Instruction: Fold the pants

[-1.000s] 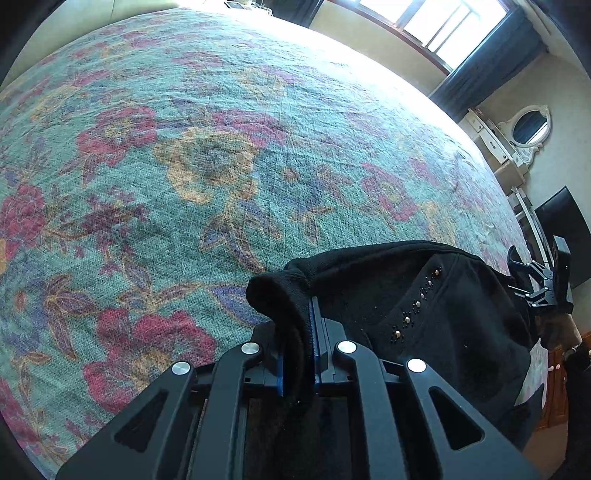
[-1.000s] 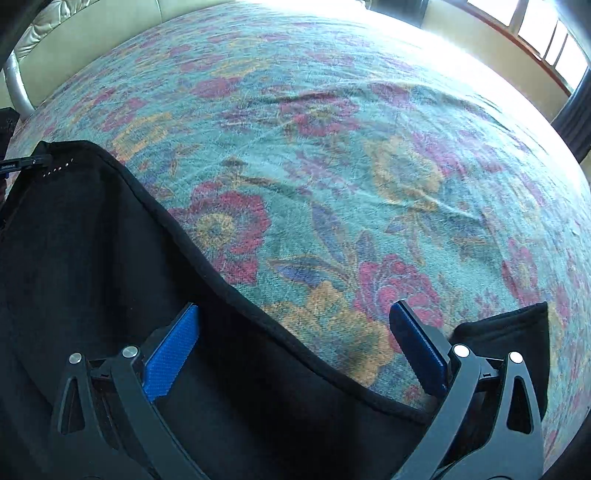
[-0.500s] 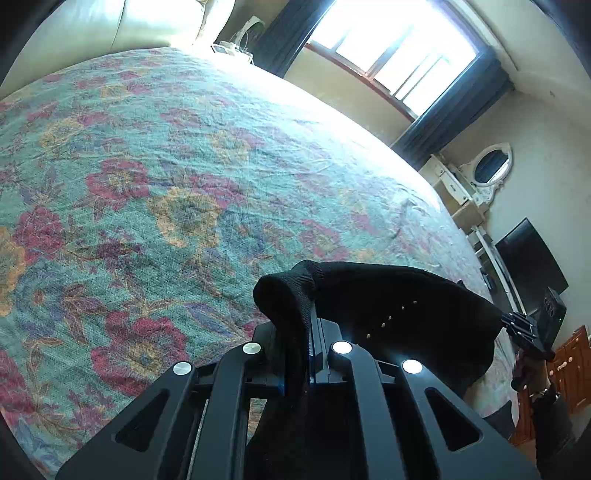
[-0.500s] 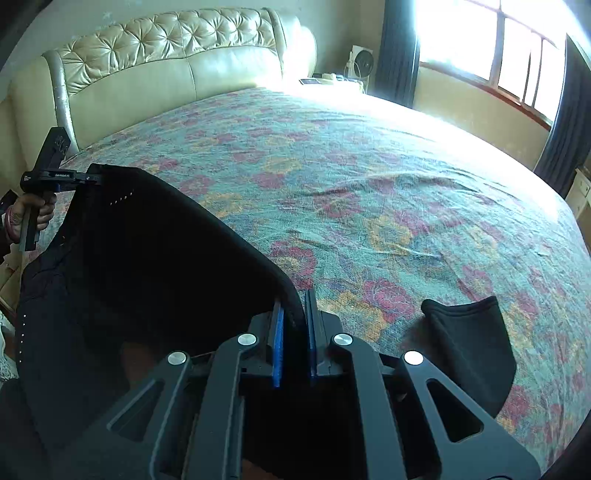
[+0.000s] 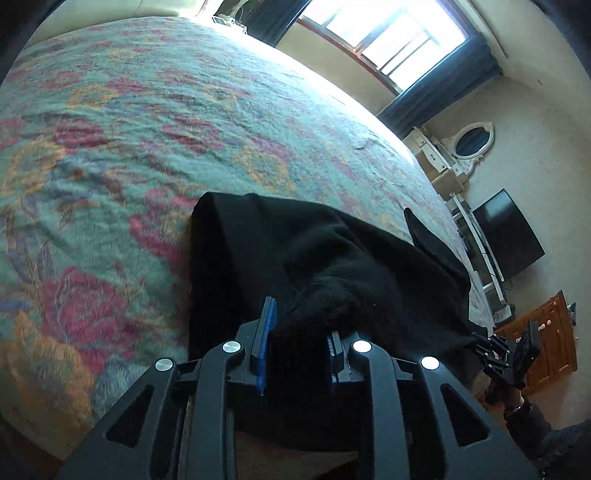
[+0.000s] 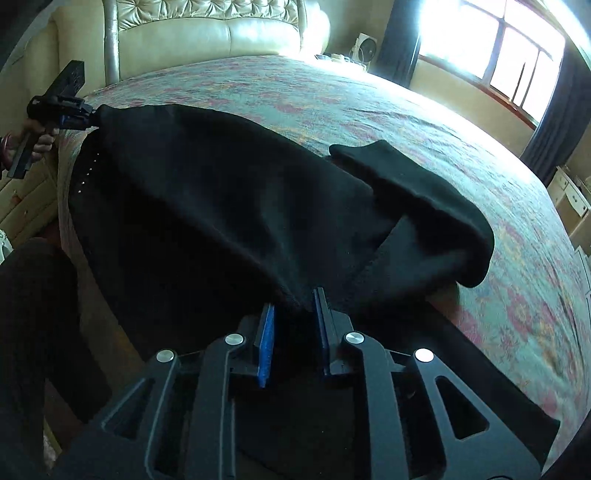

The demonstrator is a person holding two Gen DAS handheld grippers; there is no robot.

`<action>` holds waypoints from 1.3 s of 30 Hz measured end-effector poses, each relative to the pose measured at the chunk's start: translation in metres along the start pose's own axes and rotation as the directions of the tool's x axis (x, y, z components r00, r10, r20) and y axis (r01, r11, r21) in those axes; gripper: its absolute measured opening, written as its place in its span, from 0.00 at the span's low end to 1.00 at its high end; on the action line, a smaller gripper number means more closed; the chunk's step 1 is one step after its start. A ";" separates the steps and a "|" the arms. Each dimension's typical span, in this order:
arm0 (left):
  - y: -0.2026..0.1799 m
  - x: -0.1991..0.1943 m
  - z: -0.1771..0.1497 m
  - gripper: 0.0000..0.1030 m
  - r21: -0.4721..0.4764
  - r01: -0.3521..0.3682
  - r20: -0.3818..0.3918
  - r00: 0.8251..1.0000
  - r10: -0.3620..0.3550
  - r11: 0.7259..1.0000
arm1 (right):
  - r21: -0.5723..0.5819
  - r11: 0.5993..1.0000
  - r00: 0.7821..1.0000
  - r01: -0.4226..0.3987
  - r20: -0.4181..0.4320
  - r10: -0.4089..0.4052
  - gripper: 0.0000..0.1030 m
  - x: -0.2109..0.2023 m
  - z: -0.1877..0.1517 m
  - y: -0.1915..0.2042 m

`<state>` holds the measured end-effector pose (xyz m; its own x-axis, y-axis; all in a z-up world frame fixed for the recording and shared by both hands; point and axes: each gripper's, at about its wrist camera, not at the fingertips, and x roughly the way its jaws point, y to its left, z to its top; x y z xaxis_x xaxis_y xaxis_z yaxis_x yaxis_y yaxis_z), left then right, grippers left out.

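Black pants (image 6: 207, 206) bunched between each hand-held gripper's (image 6: 293, 317) just-widened pads (both loosened).

Sunlit window (image 5: 391, 40), floral bedspread (image 5: 147, 122), cream headboard (image 6: 207, 33).

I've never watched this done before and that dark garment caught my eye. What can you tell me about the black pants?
The pants are black, of a soft, knit-looking cloth, with a row of small shiny studs near one edge. They lie bunched across the near edge of the bed, part hanging over its side, one end flopped over in a rounded fold. The left gripper and right gripper each have cloth between their pads; both jaws have just been opening.
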<state>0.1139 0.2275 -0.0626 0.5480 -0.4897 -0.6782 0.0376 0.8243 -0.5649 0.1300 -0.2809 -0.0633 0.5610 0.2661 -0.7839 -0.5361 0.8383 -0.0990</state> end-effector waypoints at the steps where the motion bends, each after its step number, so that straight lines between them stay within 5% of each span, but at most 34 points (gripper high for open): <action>1: 0.004 -0.004 -0.010 0.29 -0.027 -0.024 0.000 1.000 0.024 0.999 | 0.083 0.996 1.000 -0.028 0.006 0.027 0.27 -0.005 -0.001 -0.005; 3: 0.011 -0.014 -0.024 0.31 -0.114 -0.015 0.032 0.999 0.019 0.993 | 0.309 0.941 0.990 -0.138 0.068 0.123 0.60 -0.017 -0.001 -0.025; 4: 0.013 -0.020 -0.028 0.31 -0.164 0.008 0.062 0.998 0.002 0.986 | 0.419 0.888 0.982 -0.188 0.109 0.156 0.63 -0.022 -0.003 -0.035; 6: 0.012 -0.027 -0.035 0.35 -0.253 0.027 0.113 0.994 0.002 0.967 | 0.615 0.721 0.948 -0.319 0.202 0.247 0.63 -0.023 -0.013 -0.049; 9: 0.004 -0.028 -0.043 0.48 -0.355 0.093 0.183 0.983 -0.028 0.930 | 0.763 0.492 0.901 -0.419 0.284 0.327 0.63 -0.007 -0.032 -0.051; 12: -0.009 -0.026 -0.044 0.49 -0.393 0.113 0.227 0.974 -0.023 0.913 | 0.815 0.370 0.879 -0.446 0.321 0.352 0.63 0.008 -0.042 -0.043; 14: -0.017 -0.019 -0.041 0.60 -0.395 0.084 0.221 0.975 0.005 0.915 | 0.843 0.314 0.878 -0.438 0.326 0.349 0.63 0.019 -0.047 -0.039; 16: -0.017 -0.009 -0.037 0.61 -0.417 0.067 0.207 0.978 0.023 0.906 | 0.860 0.266 0.877 -0.436 0.339 0.340 0.63 0.032 -0.047 -0.039; 23: -0.010 0.021 -0.035 0.60 -0.530 0.116 0.205 0.979 -0.006 0.840 | 0.885 0.205 0.888 -0.418 0.351 0.296 0.63 0.048 -0.043 -0.043; 24: -0.009 0.023 -0.034 0.57 -0.537 0.131 0.215 0.977 -0.015 0.833 | 0.888 0.209 0.894 -0.409 0.343 0.289 0.61 0.048 -0.042 -0.042; 25: -0.009 0.025 -0.032 0.36 -0.541 0.130 0.215 0.976 -0.013 0.831 | 0.892 0.217 0.901 -0.396 0.332 0.280 0.59 0.048 -0.041 -0.041; 26: -0.008 0.029 -0.031 0.18 -0.545 0.102 0.195 0.981 0.008 0.832 | 0.897 0.223 0.909 -0.381 0.319 0.268 0.52 0.048 -0.041 -0.040; 28: -0.009 0.036 -0.031 0.14 -0.548 0.089 0.180 0.984 0.013 0.831 | 0.902 0.225 0.914 -0.370 0.310 0.260 0.36 0.051 -0.044 -0.040; 29: -0.008 0.036 -0.032 0.12 -0.549 0.095 0.185 0.983 0.009 0.831 | 0.903 0.221 0.914 -0.369 0.310 0.262 0.18 0.054 -0.047 -0.040; 32: -0.007 0.032 -0.037 0.09 -0.552 0.116 0.202 0.979 -0.003 0.826 | 0.904 0.168 0.903 -0.392 0.343 0.260 0.09 0.056 -0.059 -0.041; 39: -0.007 -0.004 -0.037 0.06 -0.530 0.175 0.258 0.965 -0.039 0.830 | 0.840 0.257 0.875 -0.477 0.427 0.229 0.08 0.006 -0.044 -0.032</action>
<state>0.0804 0.2131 -0.0728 0.7431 -0.4318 -0.5112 -0.3156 0.4476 -0.8367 0.1226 -0.3268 -0.0913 0.6376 0.6276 -0.4467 0.1249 0.4879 0.8639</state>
